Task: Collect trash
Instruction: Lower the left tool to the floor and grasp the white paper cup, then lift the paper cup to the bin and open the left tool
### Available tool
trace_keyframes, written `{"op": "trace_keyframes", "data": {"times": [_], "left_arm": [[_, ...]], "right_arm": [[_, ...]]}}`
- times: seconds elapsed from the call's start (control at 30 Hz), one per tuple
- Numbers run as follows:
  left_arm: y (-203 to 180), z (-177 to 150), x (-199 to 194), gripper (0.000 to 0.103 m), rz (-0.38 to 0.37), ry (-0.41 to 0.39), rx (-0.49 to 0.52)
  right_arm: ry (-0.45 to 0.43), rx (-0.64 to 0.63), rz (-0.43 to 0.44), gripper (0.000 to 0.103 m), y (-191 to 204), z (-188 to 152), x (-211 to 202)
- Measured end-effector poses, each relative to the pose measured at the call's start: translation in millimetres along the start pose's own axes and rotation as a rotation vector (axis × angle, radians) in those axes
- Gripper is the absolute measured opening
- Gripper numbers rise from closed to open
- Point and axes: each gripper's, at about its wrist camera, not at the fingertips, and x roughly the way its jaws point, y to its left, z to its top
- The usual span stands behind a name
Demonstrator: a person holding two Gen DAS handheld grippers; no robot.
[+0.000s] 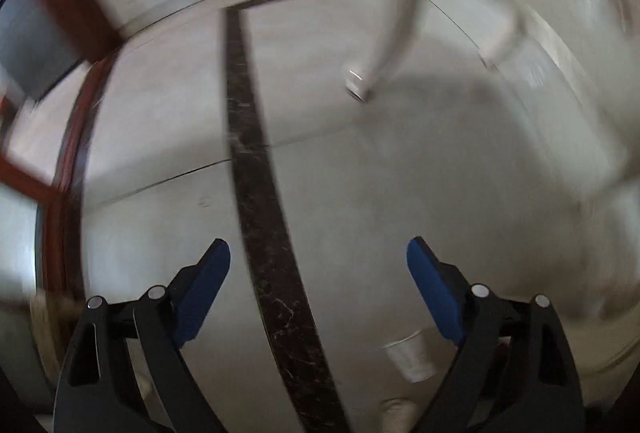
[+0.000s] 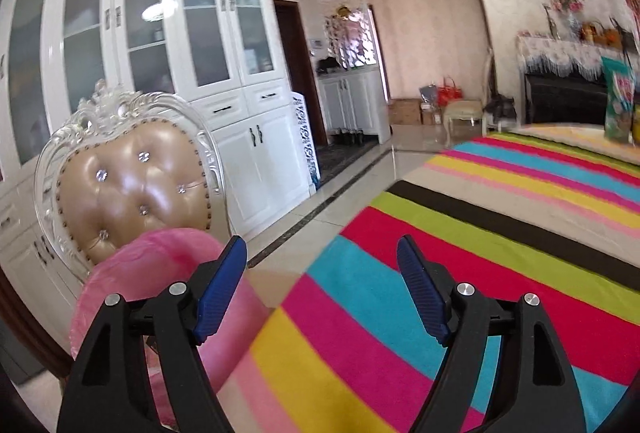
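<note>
Paper cup [image 1: 410, 355] lies on its side on the tiled floor [image 1: 400, 193], low and just inside the left hand-held gripper [image 1: 318, 253]'s right finger; jaws wide, nothing between them. Right hand-held gripper [image 2: 322, 253] also spread and empty, pink bag [image 2: 160, 265] behind its left finger, striped rug [image 2: 460, 253] ahead.

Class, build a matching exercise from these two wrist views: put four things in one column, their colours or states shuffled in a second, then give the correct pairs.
Things:
1. paper cup
2. chair back
3. bag
4. cabinet

Descriptions:
A. pink, see-through plastic
B. white, with glass doors
C. white, lying on its side on the floor tiles
D. tan, buttoned padding in a pale carved frame

Pairs: 1-C, 2-D, 3-A, 4-B
</note>
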Motion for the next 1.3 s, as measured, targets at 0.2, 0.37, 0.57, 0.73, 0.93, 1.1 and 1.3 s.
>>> {"op": "trace_keyframes", "data": {"times": [0.2, 0.37, 0.57, 0.73, 0.93, 1.1, 1.3], "left_arm": [[-44.3, -74.6, 70.0, 0.091, -0.084, 0.13, 0.336], [-74.4, -101.6, 104.2, 0.091, -0.108, 0.113, 0.3], [-120.5, -131.6, 136.9, 0.091, -0.132, 0.134, 0.227], [-151.5, -164.7, 144.5, 0.091, -0.142, 0.169, 0.334], [-156.4, -186.6, 159.5, 0.091, -0.108, 0.228, 0.365], [-168.3, -193.1, 177.5, 0.085, -0.083, 0.258, 0.412], [-181.5, -198.4, 166.0, 0.058, -0.157, 0.211, 0.51]], "right_arm": [[-0.041, 0.189, 0.079, 0.078, -44.8, 3.6, 7.3], [-0.072, 0.254, 0.179, 0.078, -60.0, 2.6, 6.0], [-0.027, 0.331, 0.226, 0.078, -71.0, 1.5, 18.3], [-0.015, 0.353, 0.216, 0.078, -74.1, 1.8, 23.7], [0.001, 0.363, 0.213, 0.078, -76.3, 0.6, 29.1], [0.011, 0.363, 0.214, 0.078, -76.9, -0.4, 30.8], [0.026, 0.373, 0.218, 0.078, -76.6, -1.2, 36.2]]}}
